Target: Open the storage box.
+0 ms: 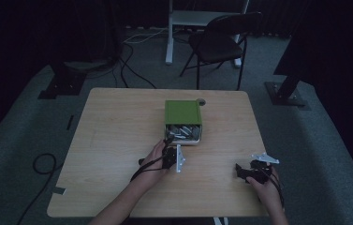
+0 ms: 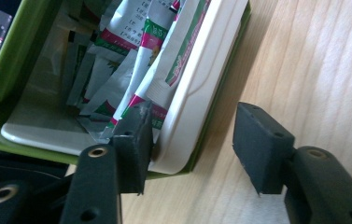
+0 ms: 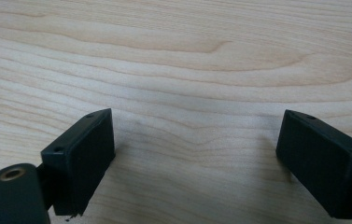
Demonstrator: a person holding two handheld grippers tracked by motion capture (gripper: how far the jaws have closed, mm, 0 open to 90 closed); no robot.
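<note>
A green box point(image 1: 182, 112) sits mid-table; its near part is uncovered, with several white, green and pink sachets point(image 1: 183, 132) inside. In the left gripper view the sachets point(image 2: 131, 70) lie in a white inner tray point(image 2: 197, 93) inside the green wall point(image 2: 19, 60). My left gripper point(image 1: 168, 141) is at the box's near left corner. Its jaws straddle the tray's corner point(image 2: 197, 149): one pad sits inside against the sachets, the other stands outside, apart from the wall. My right gripper point(image 1: 239, 171) rests at the near right, jaws wide over bare wood point(image 3: 197, 158).
The wooden table point(image 1: 118, 126) has its near edge just below both hands. A small dark object point(image 1: 202, 101) lies behind the box. A folding chair point(image 1: 221, 42) and a white desk leg point(image 1: 169, 37) stand beyond the table; cables run over the floor.
</note>
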